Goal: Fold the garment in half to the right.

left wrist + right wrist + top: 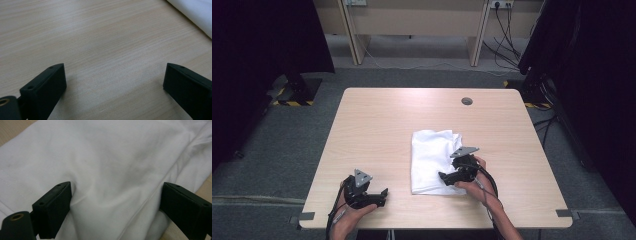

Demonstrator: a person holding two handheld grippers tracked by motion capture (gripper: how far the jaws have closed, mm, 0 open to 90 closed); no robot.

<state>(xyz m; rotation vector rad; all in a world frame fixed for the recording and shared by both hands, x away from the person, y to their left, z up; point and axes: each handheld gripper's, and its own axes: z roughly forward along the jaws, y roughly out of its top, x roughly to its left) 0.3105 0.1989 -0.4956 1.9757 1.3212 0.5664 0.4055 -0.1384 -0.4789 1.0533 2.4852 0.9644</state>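
Note:
A folded white cloth (430, 159) lies on the light wooden table (387, 120), right of centre. My right gripper (443, 176) rests over the cloth's near right edge, pointing left. In the right gripper view its jaws stand wide apart with the white cloth (112, 165) bulging up between them, and the right gripper (115, 195) is open. My left gripper (382, 196) sits low near the table's front left edge, pointing right. In the left gripper view the left gripper (115, 77) is open over bare wood, with a corner of the cloth (195, 12) at the upper right.
A round grey cable hole (467, 101) sits near the table's far edge. Grey carpet surrounds the table. Dark curtains hang at both sides, and cables (507, 35) trail on the floor at the back right.

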